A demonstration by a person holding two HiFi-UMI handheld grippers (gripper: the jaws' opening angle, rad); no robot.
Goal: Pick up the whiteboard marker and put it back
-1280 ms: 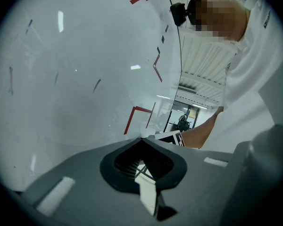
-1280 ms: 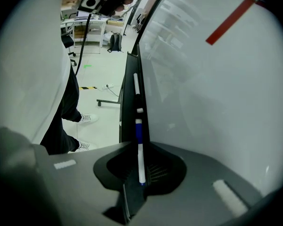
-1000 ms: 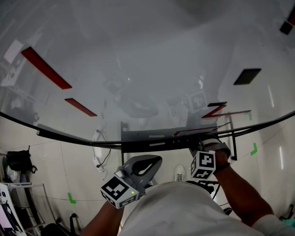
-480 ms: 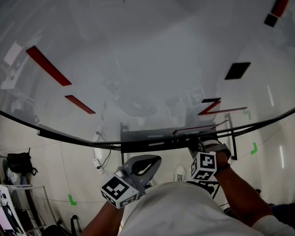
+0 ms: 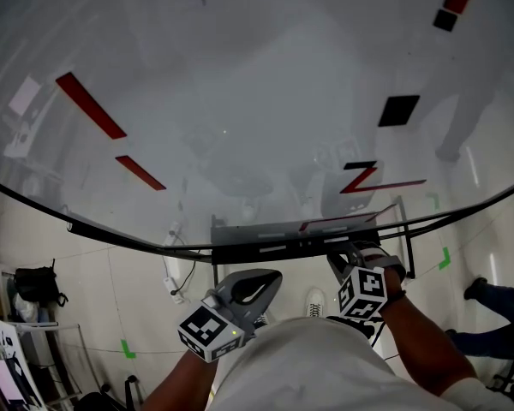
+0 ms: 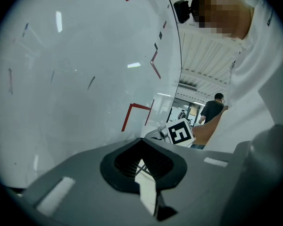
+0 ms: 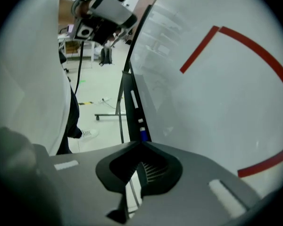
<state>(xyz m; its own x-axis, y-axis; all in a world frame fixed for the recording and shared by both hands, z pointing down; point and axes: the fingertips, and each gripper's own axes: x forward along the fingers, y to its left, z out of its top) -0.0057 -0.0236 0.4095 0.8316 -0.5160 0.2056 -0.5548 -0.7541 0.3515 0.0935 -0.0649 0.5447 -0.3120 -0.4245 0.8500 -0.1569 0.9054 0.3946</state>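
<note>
Right tool (image 7: 141,144): jaws closed tip to tip, nothing between them; nose pointed along the tray (image 7: 130,102), just short of its contents.

Whiteboard marker (image 7: 142,135): taken to be the blue-ended piece lying lengthwise in the tray, just beyond the right tool's tips; not touched. Pale pieces farther along the tray are too small to identify.

Tray: dark narrow ledge, fixed along the lower edge of the whiteboard (image 5: 240,101).

Whiteboard: glossy; red lines (image 5: 90,105) drawn above the tray, well apart from it.

Left tool (image 5: 270,278): jaws likewise pressed together and empty; held back from the tray, close to the person's body.

Floor (image 5: 137,289): pale, below the tray.

Hazards, as judged:
- Clenched jaws cannot take the marker. Advancing in this state would push it along the tray, or over the lip to the floor.
- Marker body is probably round and smooth; a pinch off its centre line could squirt it out.
- Tray is narrow and tight against the board; a wide or tilted approach could scrape the surface or catch the tray's lip.
</note>
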